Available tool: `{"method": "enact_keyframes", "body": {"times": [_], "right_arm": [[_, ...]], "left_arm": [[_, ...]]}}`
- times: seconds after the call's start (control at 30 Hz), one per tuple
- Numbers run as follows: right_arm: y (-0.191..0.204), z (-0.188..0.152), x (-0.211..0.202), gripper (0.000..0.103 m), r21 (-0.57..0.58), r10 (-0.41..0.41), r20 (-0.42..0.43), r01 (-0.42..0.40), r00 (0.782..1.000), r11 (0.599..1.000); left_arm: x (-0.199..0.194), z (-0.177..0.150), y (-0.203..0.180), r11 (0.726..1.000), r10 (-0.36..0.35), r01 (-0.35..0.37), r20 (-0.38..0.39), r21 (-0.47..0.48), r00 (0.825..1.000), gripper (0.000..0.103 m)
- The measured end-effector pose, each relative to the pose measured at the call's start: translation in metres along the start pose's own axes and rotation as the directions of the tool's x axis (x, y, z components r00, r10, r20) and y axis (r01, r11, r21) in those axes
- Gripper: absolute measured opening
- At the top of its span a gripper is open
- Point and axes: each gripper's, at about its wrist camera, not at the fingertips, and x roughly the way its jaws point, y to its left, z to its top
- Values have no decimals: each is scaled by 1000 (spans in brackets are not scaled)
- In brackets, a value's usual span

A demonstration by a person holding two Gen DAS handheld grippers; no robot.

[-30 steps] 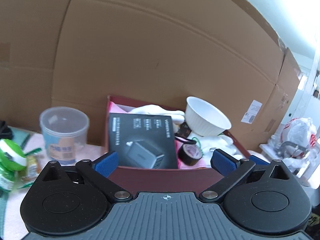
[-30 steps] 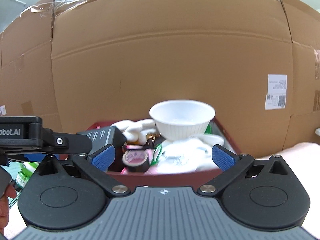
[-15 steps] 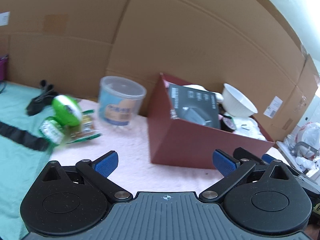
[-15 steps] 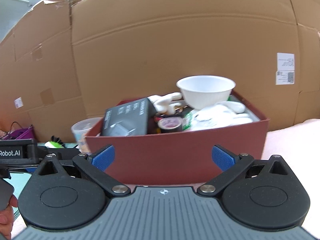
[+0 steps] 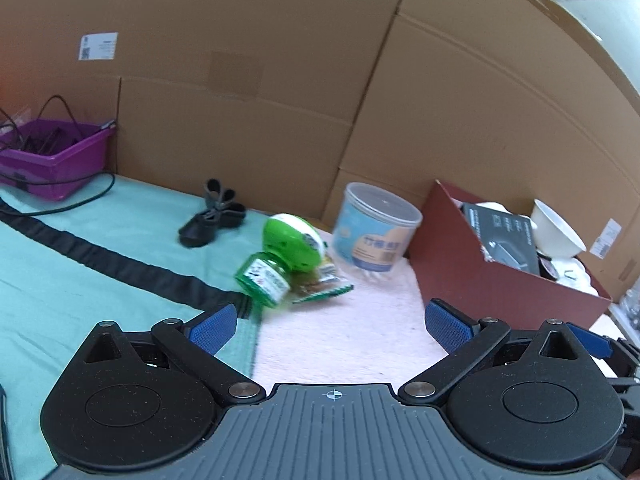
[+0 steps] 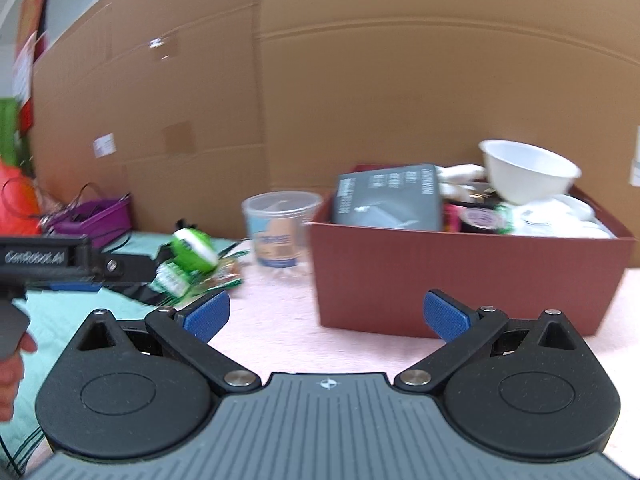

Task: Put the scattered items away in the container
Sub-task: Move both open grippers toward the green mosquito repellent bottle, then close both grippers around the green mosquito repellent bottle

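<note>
Backdrop: wall of flattened cardboard boxes (image 5: 280,80), white labels stuck on. Surface: teal cloth (image 5: 60,272) with black stripe, abutting pink fleecy mat (image 5: 340,340). Purple bin (image 5: 52,160) holds cables, far left.

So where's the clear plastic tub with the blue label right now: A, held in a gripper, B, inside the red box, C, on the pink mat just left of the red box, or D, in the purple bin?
C: the clear plastic tub stands on the pink mat beside the red box.

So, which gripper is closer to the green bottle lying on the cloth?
The left gripper: the green bottle lies just ahead of its left fingertip. The right gripper sits further right, in front of the red box.
</note>
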Motion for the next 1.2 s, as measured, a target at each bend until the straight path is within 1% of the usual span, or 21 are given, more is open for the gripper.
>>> {"method": "enact_keyframes", "body": {"times": [0.17,0.33,0.47,0.53,0.6,0.7,0.73,0.8,0.87,0.97,1.07,1.13,1.2], "right_arm": [[24,3,14,103,-45,44,-16,-45,999,998],[51,4,32,103,-114,81,-42,-86,996,990],[71,6,53,102,-162,92,-58,-100,994,982],[78,8,64,102,-178,103,-63,-113,993,978],[83,10,75,101,-188,117,-69,-128,991,974],[88,13,90,98,-189,138,-82,-152,987,970],[89,13,95,96,-187,145,-87,-160,986,969],[91,14,104,93,-180,157,-102,-173,982,968],[91,15,114,84,-161,178,-128,-198,976,967],[92,17,126,75,-119,228,-165,-249,960,961],[96,17,135,65,-109,266,-190,-290,945,951],[99,18,141,63,-113,277,-199,-303,940,946],[99,18,146,63,-105,288,-204,-313,936,944]], "left_arm": [[9,11,22,1000,13,-13,9,-11,1000,103],[27,22,42,998,15,-15,-4,-54,1000,103],[42,28,50,999,7,-8,-22,-42,1000,103],[49,32,54,999,-6,5,-32,-33,999,101],[56,36,57,1000,-15,14,-44,-21,999,96],[67,41,60,1000,-30,29,-61,-4,998,91],[71,43,61,999,-34,34,-68,0,997,90],[78,46,64,999,-46,47,-87,5,995,82],[87,49,67,998,-58,59,-110,6,992,80],[96,51,69,998,-64,67,-128,16,990,80],[103,54,71,997,-66,71,-142,28,988,80],[108,55,72,997,-64,70,-151,35,986,80],[111,56,74,997,-68,75,-162,35,984,80]]}}
